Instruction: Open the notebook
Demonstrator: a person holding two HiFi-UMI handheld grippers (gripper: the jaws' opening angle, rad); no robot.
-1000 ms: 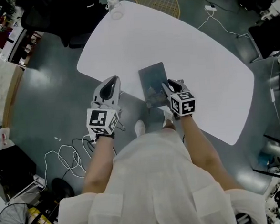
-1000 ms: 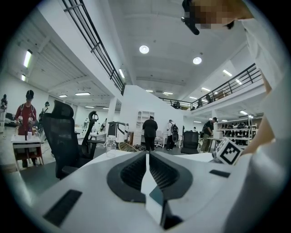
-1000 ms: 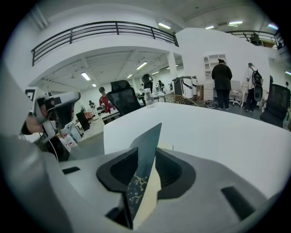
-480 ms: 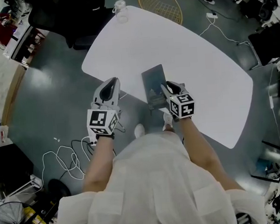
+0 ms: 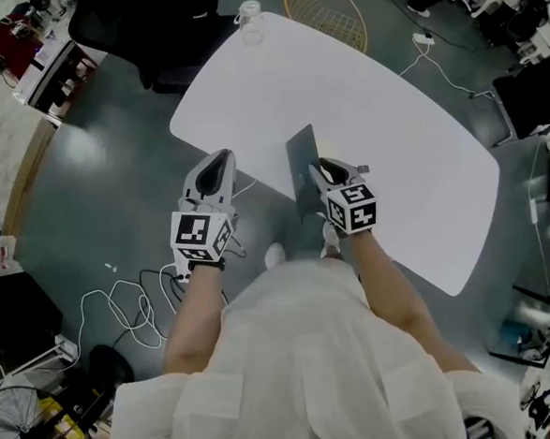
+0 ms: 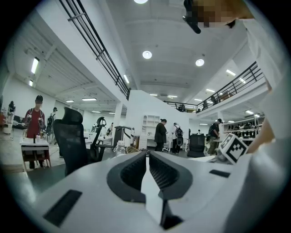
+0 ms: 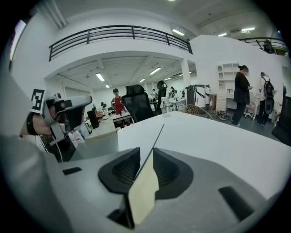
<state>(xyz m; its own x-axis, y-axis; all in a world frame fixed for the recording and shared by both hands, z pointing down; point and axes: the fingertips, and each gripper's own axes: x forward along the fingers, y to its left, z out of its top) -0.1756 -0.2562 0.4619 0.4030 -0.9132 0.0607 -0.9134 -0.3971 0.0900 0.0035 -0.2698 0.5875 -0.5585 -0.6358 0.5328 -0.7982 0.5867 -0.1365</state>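
Raised notebook cover [image 5: 301,163] between right tool [image 5: 321,171] just-closing jaws; black-and-white marker cube [image 5: 353,207]

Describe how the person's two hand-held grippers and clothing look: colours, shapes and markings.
The left hand-held gripper and the right hand-held gripper both have pale grey plastic bodies that taper toward the tip, with dark ribbed pads inside. Each carries a white cube printed with black square markers. The person wears a loose, pale, short-sleeved top.

Left gripper [image 5: 221,158] level, jaws seemingly together; right gripper [image 5: 315,168] tilted down, jaws just closing on the notebook cover [image 5: 301,160].
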